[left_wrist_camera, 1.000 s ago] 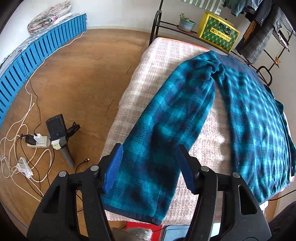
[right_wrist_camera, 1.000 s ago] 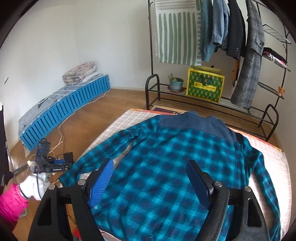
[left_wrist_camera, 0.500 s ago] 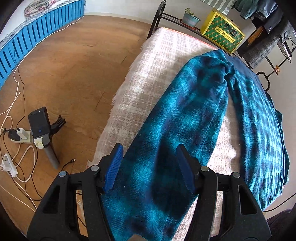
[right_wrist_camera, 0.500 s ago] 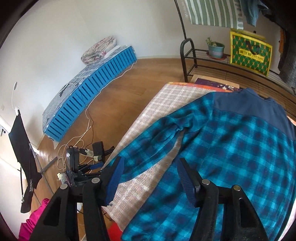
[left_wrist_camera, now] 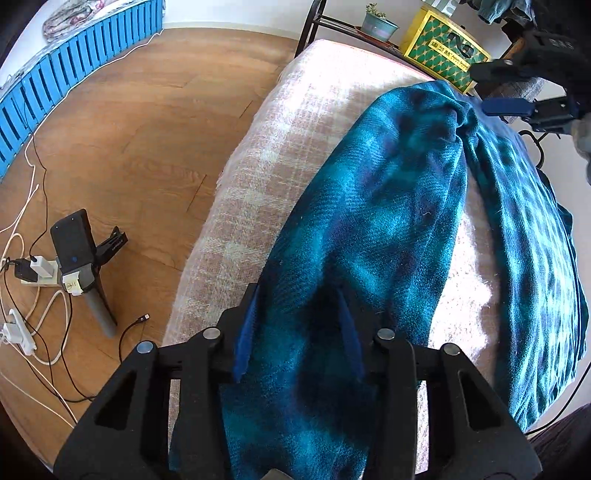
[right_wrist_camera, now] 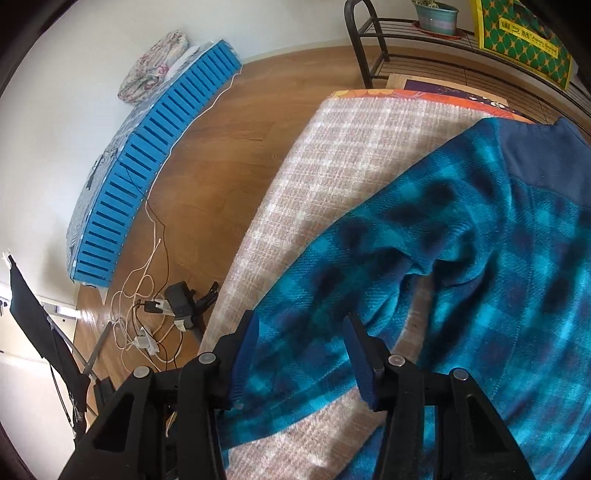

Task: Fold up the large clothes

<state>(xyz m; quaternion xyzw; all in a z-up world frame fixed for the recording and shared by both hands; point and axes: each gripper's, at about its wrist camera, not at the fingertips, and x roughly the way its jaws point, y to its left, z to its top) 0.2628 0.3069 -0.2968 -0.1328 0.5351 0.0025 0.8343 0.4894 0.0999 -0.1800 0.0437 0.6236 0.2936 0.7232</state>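
A teal and navy plaid fleece shirt [right_wrist_camera: 524,280] lies spread on a bed covered with a beige checked blanket [left_wrist_camera: 280,155]. Its left sleeve [left_wrist_camera: 373,221] runs toward me. My left gripper [left_wrist_camera: 298,295] is pressed down on the sleeve near the cuff. Its jaws are closing, and bunched cloth fills the gap and touches both pads. My right gripper [right_wrist_camera: 300,319] hangs over the upper sleeve [right_wrist_camera: 332,273] near the armpit. Its jaws are closing too, astride flat cloth that the pads do not pinch. The right gripper [left_wrist_camera: 496,88] also shows at the left wrist view's top right.
The bed's left edge drops to a wooden floor [left_wrist_camera: 129,147] with cables, a power strip [left_wrist_camera: 37,275] and a handheld device [left_wrist_camera: 75,258]. A blue slatted mattress [right_wrist_camera: 147,170] lies by the wall. Beyond the bed, a metal rack [right_wrist_camera: 373,48] holds a yellow-green box [left_wrist_camera: 443,50] and a plant pot [left_wrist_camera: 378,24].
My left gripper sank onto the sleeve and its jaws narrowed around the cloth. My right gripper swung left and down from over the shirt's body to the upper sleeve, its jaws narrowing.
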